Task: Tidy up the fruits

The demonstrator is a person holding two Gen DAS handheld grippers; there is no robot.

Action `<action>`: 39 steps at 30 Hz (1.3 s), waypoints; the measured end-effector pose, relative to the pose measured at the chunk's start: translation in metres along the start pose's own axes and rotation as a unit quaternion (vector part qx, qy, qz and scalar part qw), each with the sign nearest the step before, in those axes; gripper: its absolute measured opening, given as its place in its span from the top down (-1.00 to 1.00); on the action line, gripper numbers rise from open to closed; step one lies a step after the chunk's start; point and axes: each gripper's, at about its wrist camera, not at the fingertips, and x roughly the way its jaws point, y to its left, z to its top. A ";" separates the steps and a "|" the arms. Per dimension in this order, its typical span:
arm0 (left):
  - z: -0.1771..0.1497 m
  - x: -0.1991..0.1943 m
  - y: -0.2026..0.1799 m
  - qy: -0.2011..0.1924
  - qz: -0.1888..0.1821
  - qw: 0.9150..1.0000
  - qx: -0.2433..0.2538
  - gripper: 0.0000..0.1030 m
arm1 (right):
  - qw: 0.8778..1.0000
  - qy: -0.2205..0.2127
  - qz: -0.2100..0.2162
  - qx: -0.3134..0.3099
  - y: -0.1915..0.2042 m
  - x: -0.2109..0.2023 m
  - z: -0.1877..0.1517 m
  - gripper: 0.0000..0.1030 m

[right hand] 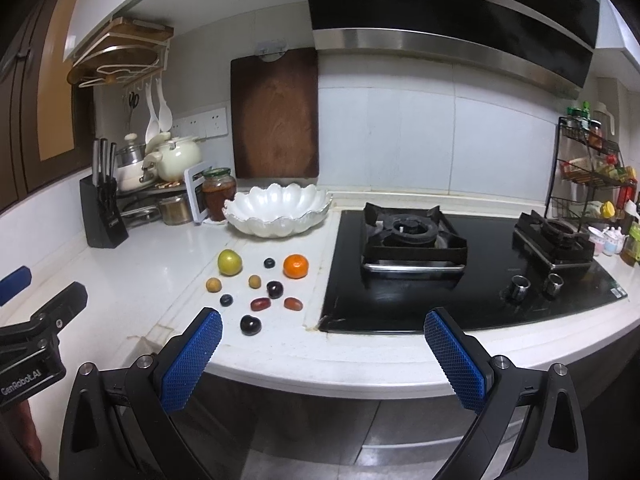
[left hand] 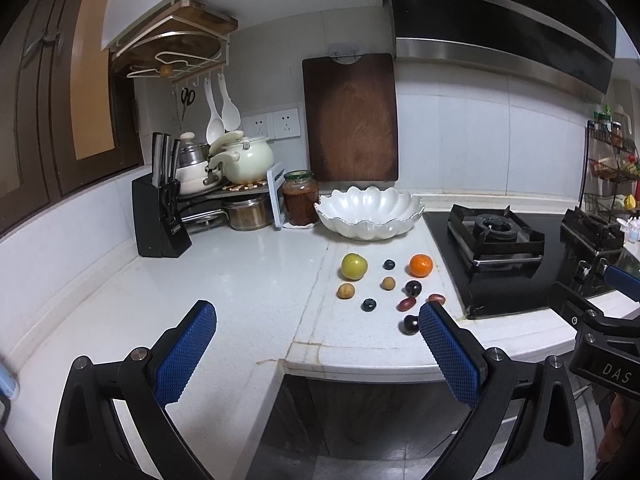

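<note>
While nothing has yet been lifted, the scene reads as follows:
fruits: ten pieces lie loose on the white table (left hand: 240, 280), grouped between the bowl and the near edge, just left of the stove
green apple (right hand: 229, 262): back left of the group, nearest the bowl
tangerine (right hand: 296, 266): back right, beside the stove's edge
blueberries: one between apple and tangerine (right hand: 269, 263), another lower left (right hand: 226, 300)
small tan fruits: two, probably longans, one at the far left (right hand: 213, 284), one mid-group (right hand: 255, 281)
dark round fruits: two, plums or cherries, one central (right hand: 275, 289), one closest to the table's edge (right hand: 251, 325)
red dates: two oblong pieces (right hand: 260, 303) (right hand: 293, 303) lying side by side
scalloped white bowl (right hand: 280, 210): behind the fruit, apparently empty, the likely destination
progress: judged at the start; no fruit is in the bowl, all ten remain to be moved
left tongs (left hand: 316, 322): spread wide apart, holding nothing, off the table's front edge
right tongs (right hand: 322, 330): likewise wide apart and empty, hovering before the edge, its left pad nearest the closest dark fruit
gas stove (right hand: 460, 272): right of the fruit, burners unlit
surroundings: jar of red preserve (right hand: 218, 196) and knife block (right hand: 103, 216) left of the bowl, wooden cutting board (right hand: 276, 116) hanging on the wall behind
</note>
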 end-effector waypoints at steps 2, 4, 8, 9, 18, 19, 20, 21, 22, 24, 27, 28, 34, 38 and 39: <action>0.002 0.008 0.002 0.000 -0.003 1.000 0.004 -1.00 | 1.000 0.000 0.002 -0.002 0.003 0.006 0.001 -0.99; 0.005 0.016 0.004 0.005 -0.006 1.000 0.006 -1.00 | 1.000 0.000 0.002 0.000 0.007 0.013 0.004 -0.99; 0.011 0.038 0.012 0.018 -0.013 1.000 0.009 -1.00 | 1.000 0.007 0.006 -0.002 0.017 0.030 0.010 -0.98; 0.012 0.043 0.013 0.019 -0.012 1.000 0.012 -1.00 | 1.000 0.010 0.006 -0.002 0.019 0.034 0.010 -0.98; 0.017 0.091 0.022 0.053 -0.039 0.998 0.020 -0.78 | 0.999 0.046 0.028 -0.006 0.045 0.077 0.012 -0.88; 0.018 0.096 0.023 0.056 -0.042 0.997 0.020 -0.74 | 0.998 0.050 0.029 -0.006 0.047 0.081 0.012 -0.86; 0.018 0.103 0.024 0.061 -0.047 0.997 0.021 -0.70 | 0.998 0.057 0.032 -0.007 0.051 0.087 0.011 -0.85; 0.019 0.108 0.025 0.064 -0.050 0.996 0.022 -0.68 | 0.998 0.061 0.033 -0.009 0.053 0.092 0.010 -0.82; 0.019 0.113 0.025 0.068 -0.054 0.996 0.024 -0.67 | 0.997 0.065 0.034 -0.010 0.055 0.096 0.010 -0.79; 0.019 0.125 0.025 0.075 -0.061 0.995 0.030 -0.64 | 0.996 0.078 0.037 -0.014 0.060 0.107 0.008 -0.72; 0.018 0.140 0.024 0.085 -0.071 0.993 0.041 -0.57 | 0.994 0.095 0.042 -0.016 0.066 0.123 0.005 -0.64; 0.018 0.145 0.023 0.088 -0.073 0.992 0.045 -0.54 | 0.994 0.100 0.043 -0.017 0.067 0.127 0.004 -0.59; 0.013 0.177 0.019 0.109 -0.104 0.986 0.071 -0.37 | 0.989 0.139 0.051 -0.023 0.079 0.156 -0.004 -0.41; 0.007 0.196 0.014 0.125 -0.132 0.979 0.090 -0.21 | 0.986 0.157 0.050 -0.029 0.084 0.171 -0.008 -0.32; 0.006 0.199 0.013 0.128 -0.139 0.978 0.094 -0.19 | 0.985 0.161 0.050 -0.028 0.084 0.175 -0.010 -0.29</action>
